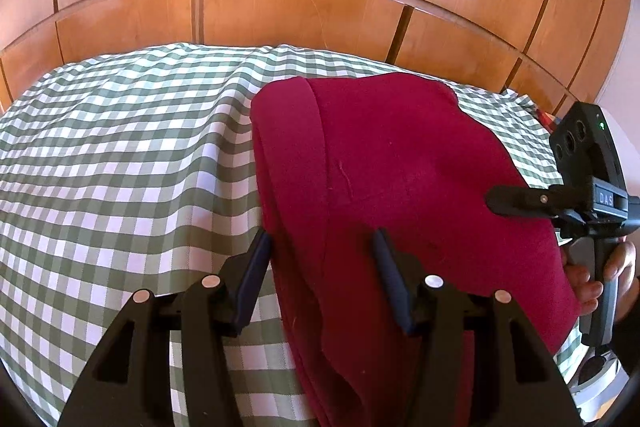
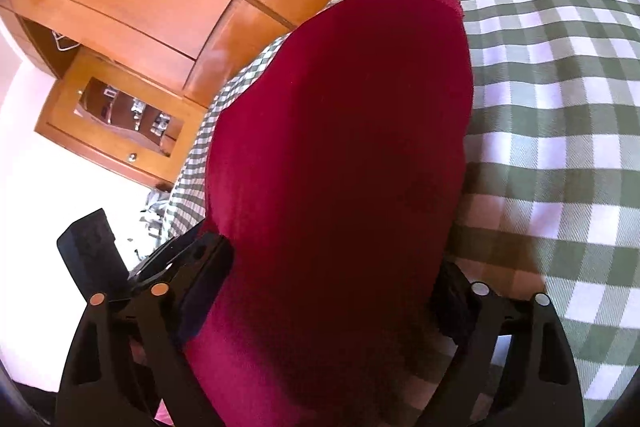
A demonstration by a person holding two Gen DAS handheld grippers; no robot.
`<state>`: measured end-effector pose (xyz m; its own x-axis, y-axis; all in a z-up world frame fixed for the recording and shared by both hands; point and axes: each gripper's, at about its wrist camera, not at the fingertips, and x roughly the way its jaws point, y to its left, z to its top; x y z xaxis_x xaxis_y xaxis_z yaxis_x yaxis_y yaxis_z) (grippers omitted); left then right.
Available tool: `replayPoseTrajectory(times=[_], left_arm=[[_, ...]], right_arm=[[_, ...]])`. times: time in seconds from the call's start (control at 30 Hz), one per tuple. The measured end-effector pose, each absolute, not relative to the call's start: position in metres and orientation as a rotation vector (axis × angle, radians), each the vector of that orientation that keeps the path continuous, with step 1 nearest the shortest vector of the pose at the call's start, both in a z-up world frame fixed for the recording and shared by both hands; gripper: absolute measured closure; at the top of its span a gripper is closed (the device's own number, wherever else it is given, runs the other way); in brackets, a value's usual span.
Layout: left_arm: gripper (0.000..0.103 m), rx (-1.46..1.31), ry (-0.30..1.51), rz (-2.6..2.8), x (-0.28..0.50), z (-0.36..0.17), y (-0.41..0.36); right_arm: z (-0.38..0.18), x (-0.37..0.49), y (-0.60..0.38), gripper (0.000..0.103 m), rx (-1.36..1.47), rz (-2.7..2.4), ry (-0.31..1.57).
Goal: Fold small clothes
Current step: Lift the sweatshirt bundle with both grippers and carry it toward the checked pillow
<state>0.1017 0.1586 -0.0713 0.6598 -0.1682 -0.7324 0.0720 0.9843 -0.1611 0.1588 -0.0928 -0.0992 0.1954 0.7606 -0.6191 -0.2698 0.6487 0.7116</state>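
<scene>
1. Left wrist view: the left gripper (image 1: 322, 247) hangs with its jaws released, one blue pad at the near edge of the dark red fleece garment (image 1: 392, 163) and the other over the cloth, neither pinching it. The garment lies ahead and to the right of this gripper on the green-and-white checked bed cover (image 1: 120, 147), with a fold ridge running away from the gripper.
2. In the same view the right gripper (image 1: 520, 201) comes in from the right over the garment's far side, held by a hand (image 1: 592, 283).
3. To fold well, the left gripper should probably dip lower and catch all layers at the edge before lifting.
4. Right wrist view: the right gripper (image 2: 332, 291) stands wide, the red garment bulging between its jaws. The cloth hides the pads, so contact cannot be told.
5. Both grips should likely close at matching edges, so the fold stays square.
</scene>
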Motion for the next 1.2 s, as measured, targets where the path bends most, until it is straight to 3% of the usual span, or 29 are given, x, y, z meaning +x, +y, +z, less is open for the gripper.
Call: replayPoseTrajectory(times=[0.1, 0.17, 0.37, 0.67, 0.97, 1.2], left_arm=[[0.05, -0.123, 0.84, -0.134, 0.101, -0.072, 0.159], [0.05, -0.125, 0.839, -0.132, 0.101, -0.072, 0.158], [0.05, -0.155, 0.834, -0.122, 0.097, -0.076, 0.159], [0.053, -0.145, 0.828, -0.173, 0.101, -0.063, 0.116], [0.058, -0.051, 0.785, -0.33, 0.172, -0.023, -0.012], [0.056, 0.2, 0.809, -0.416, 0.203, -0.025, -0.149]], right_arm=[[-0.098, 0.157, -0.091, 0.024, 0.493, 0.759, 1.167], [-0.096, 0.156, -0.088, 0.038, 0.483, 0.759, 1.172], [-0.069, 0.141, -0.081, 0.056, 0.412, 0.729, 1.127], [-0.02, 0.115, -0.113, 0.06, 0.349, 0.653, 0.996], [0.026, 0.114, -0.23, 0.061, 0.369, 0.411, 0.812], [-0.014, 0.096, -0.373, 0.061, 0.626, 0.058, 0.754]])
